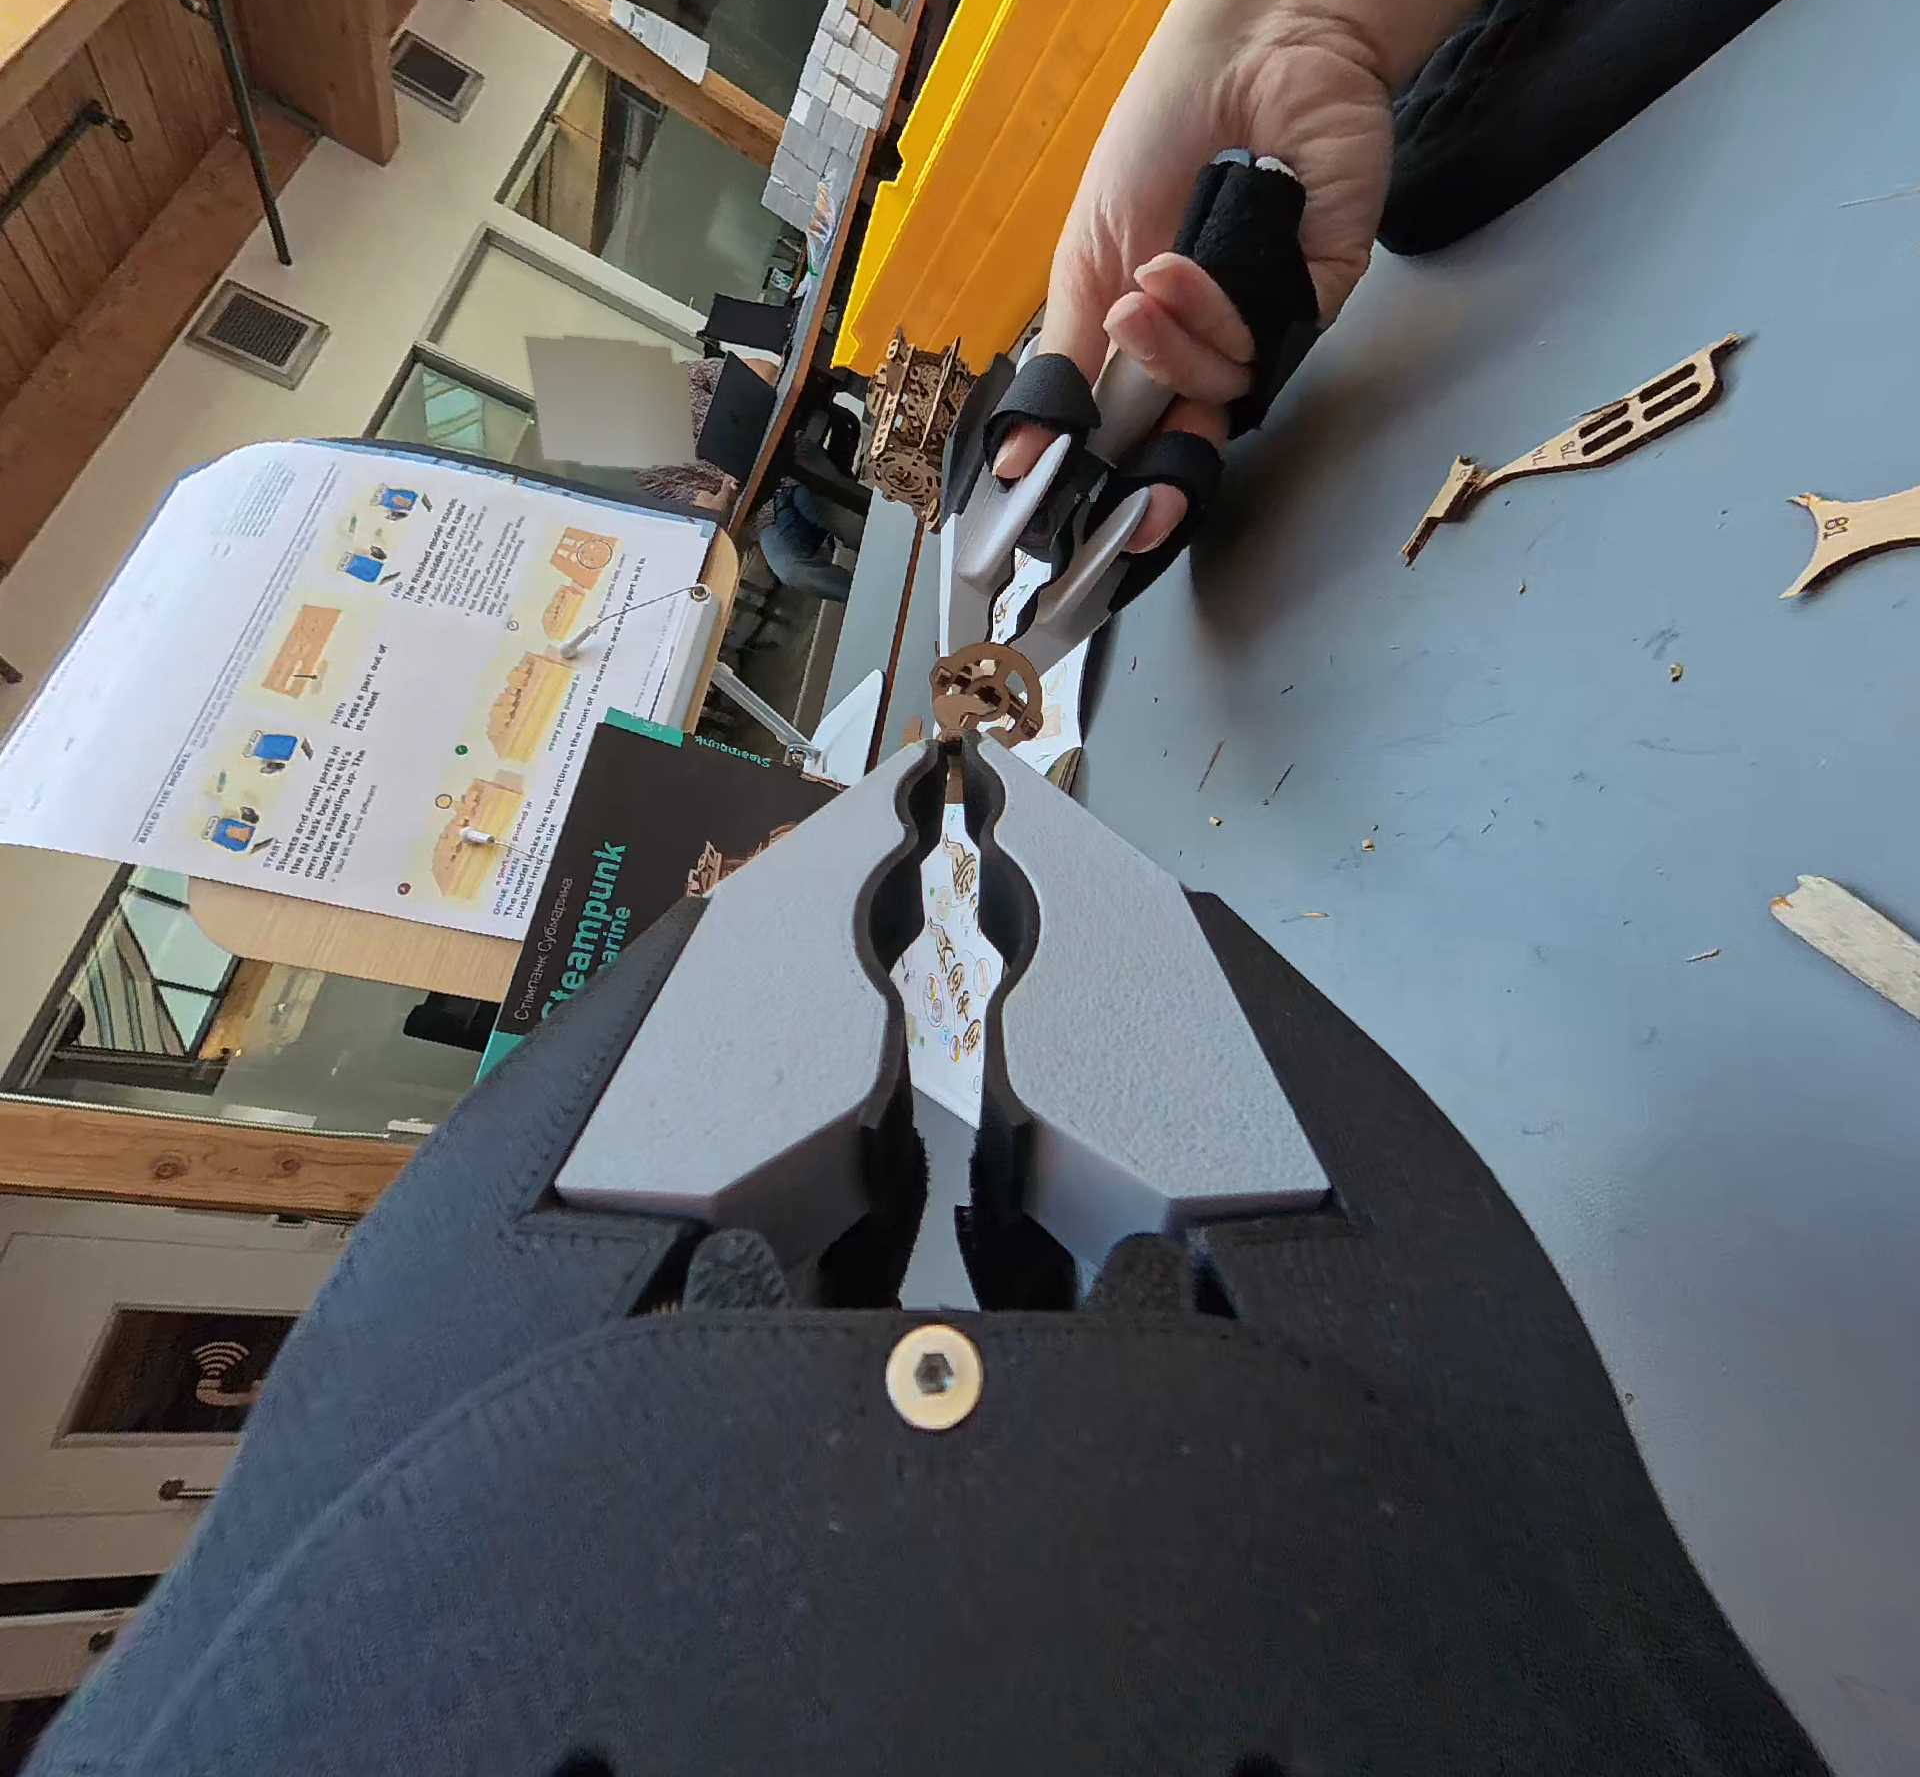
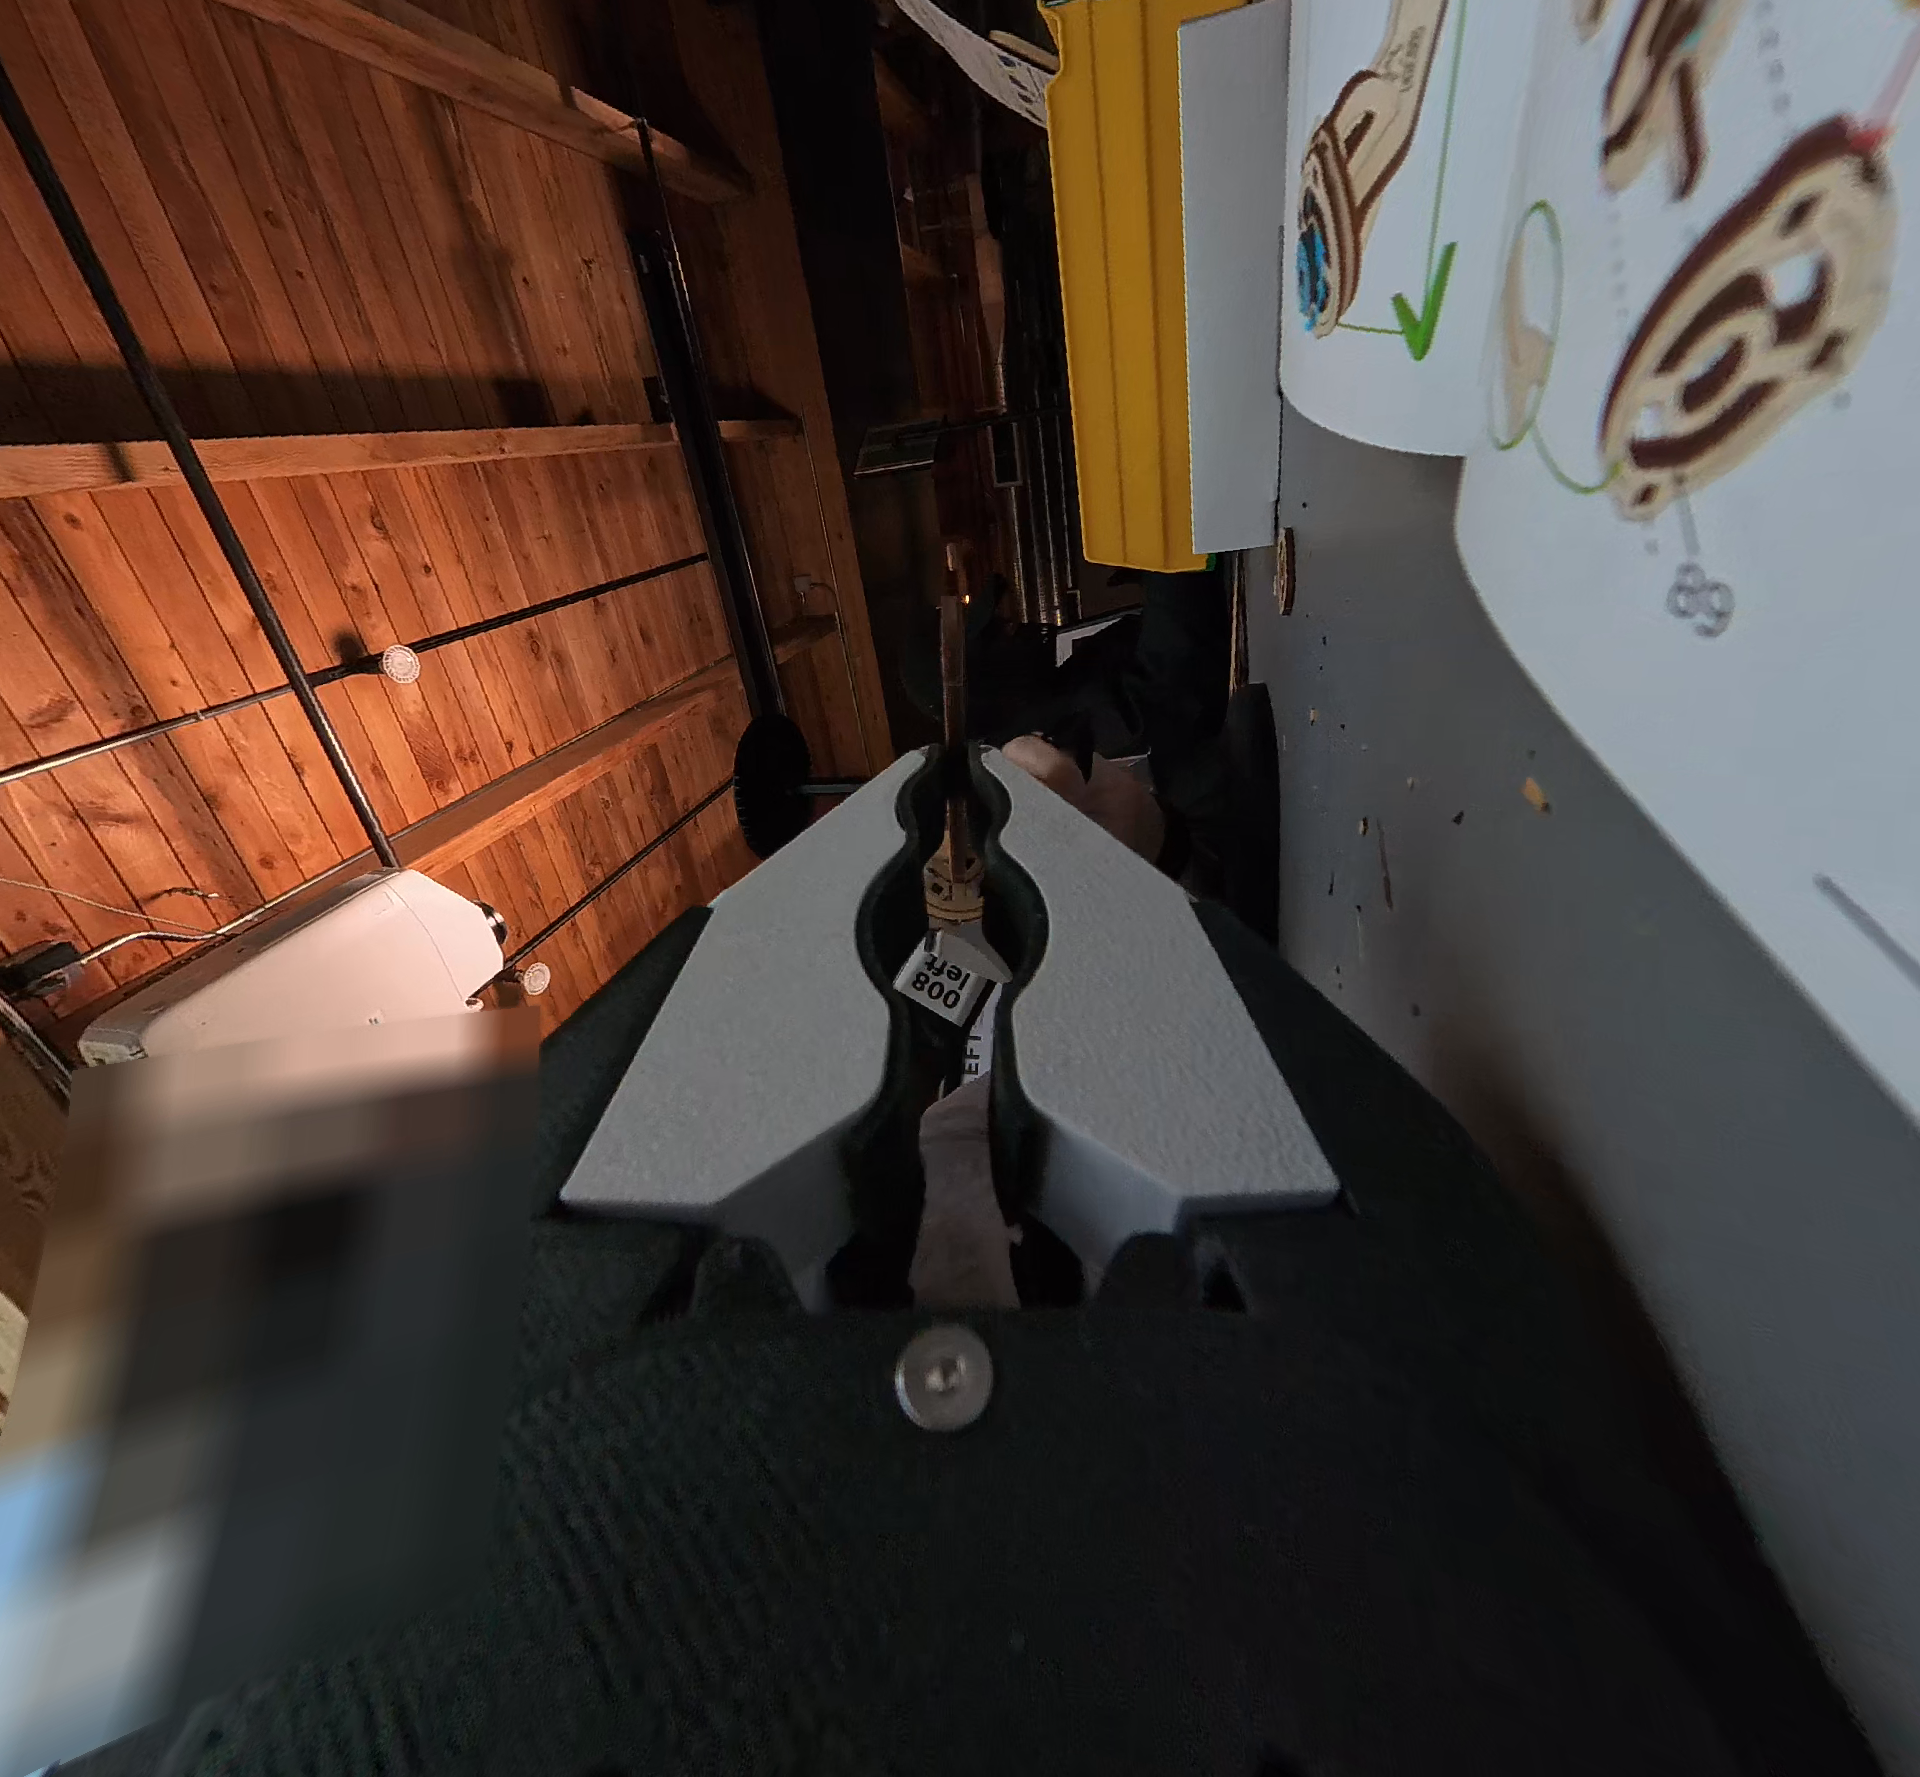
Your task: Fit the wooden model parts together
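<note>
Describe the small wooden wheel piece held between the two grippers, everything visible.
The wooden wheel piece is a small, light-brown, laser-cut plywood ring with spokes and a hub on a thin shaft. It is held in the air above the grey table. The left gripper pinches it from below, and the right gripper meets it from the far side.

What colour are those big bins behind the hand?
Bright yellow. The bins show best in the left wrist view, stacked past the hand.

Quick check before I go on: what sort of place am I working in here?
Probably a workshop or maker space: a scuffed grey worktable strewn with laser-cut wooden offcuts, stacked yellow plastic bins behind it, and a propped-up illustrated instruction sheet for the wooden model kit.
</note>
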`<state>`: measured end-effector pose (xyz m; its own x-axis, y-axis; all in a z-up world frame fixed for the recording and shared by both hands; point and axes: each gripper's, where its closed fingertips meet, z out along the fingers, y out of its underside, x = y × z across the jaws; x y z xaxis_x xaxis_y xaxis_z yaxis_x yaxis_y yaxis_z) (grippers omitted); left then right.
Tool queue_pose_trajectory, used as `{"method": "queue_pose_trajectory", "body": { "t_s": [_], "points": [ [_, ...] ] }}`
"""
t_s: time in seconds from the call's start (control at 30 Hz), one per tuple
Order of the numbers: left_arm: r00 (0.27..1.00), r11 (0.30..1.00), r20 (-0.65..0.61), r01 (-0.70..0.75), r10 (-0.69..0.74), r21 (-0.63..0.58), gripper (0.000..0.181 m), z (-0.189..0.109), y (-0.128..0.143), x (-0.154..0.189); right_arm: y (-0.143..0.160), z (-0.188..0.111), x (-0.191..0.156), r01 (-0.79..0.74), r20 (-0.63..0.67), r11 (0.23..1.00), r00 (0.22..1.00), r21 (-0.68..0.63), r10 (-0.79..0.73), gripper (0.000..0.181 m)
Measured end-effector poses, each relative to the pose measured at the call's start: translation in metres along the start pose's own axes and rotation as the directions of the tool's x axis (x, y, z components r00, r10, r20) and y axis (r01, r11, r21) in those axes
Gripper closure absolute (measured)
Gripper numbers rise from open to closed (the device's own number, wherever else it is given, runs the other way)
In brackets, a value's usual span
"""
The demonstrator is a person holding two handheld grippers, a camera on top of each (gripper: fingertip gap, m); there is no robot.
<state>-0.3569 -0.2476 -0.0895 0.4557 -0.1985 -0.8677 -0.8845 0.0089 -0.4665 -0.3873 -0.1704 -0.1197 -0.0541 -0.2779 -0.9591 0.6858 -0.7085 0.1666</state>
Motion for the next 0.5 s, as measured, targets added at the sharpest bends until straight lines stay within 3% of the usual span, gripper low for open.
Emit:
{"method": "queue_pose_trajectory", "body": {
  "t_s": [0.27, 0.5],
  "points": [
    [0.987, 0.987, 0.019, -0.162, 0.162, -0.025, 0.18, 0.005, -0.005, 0.012, 0.015, 0.012, 0.004, -0.021, -0.009, 0.999, 1.0, -0.047, 0.021, 0.181],
    [0.979, 0.979, 0.025, -0.202, 0.203, -0.039, 0.18, 0.007, -0.004, 0.015, 0.026, 0.02, 0.005, -0.04, 0.001, 0.996, 0.999, -0.08, 0.04, 0.181]
  ]
}}
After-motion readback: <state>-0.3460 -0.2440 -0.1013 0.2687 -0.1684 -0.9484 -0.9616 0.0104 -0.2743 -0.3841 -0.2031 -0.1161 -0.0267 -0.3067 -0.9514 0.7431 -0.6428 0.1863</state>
